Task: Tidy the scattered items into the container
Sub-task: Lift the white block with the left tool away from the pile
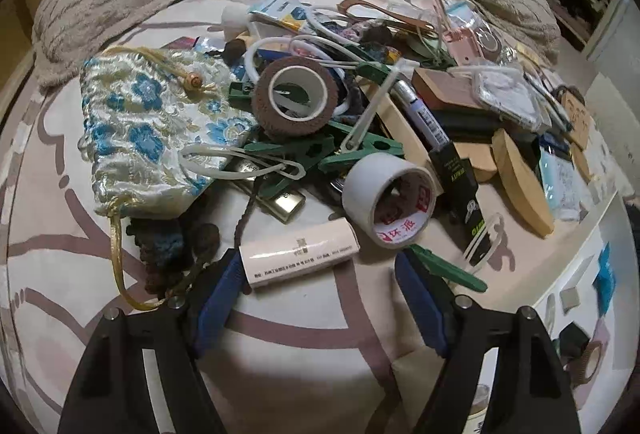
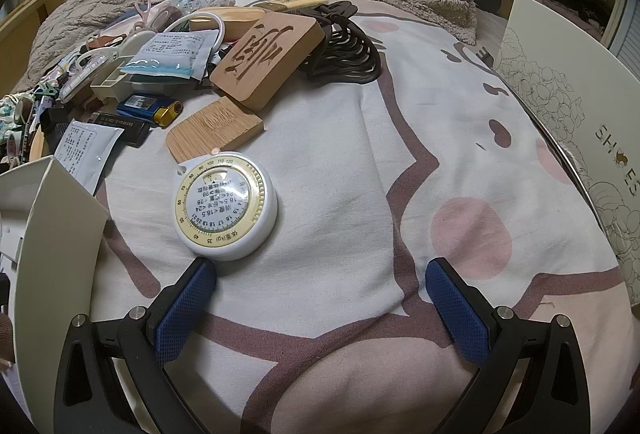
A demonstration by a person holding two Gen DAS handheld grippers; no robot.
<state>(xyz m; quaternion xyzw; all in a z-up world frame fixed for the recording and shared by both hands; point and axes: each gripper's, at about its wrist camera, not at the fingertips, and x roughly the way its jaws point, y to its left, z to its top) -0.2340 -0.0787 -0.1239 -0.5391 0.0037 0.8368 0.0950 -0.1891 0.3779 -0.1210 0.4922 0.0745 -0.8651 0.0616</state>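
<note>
Most of the clutter still lies heaped on the bed [image 1: 304, 362]: a brown tape roll [image 1: 296, 93], green clips, a flowered pouch [image 1: 148, 129], and a small white roll [image 1: 300, 252] nearest the left claw [image 1: 316, 274], which stands wide and empty. The right claw [image 2: 320, 282], also open and empty, hovers beside a round measuring tape [image 2: 224, 205]. The white box [image 2: 52, 234] sits at the edge; tidying looks barely begun.

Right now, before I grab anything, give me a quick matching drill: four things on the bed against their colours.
Things:
1. pouch
2. clothes peg
3. lighter
4. carved block

Colours:
A. green
B. plain wood
C. blue with a gold end
D. cream with blue flowers

Pairs: 1-D, 2-A, 3-C, 4-B
</note>
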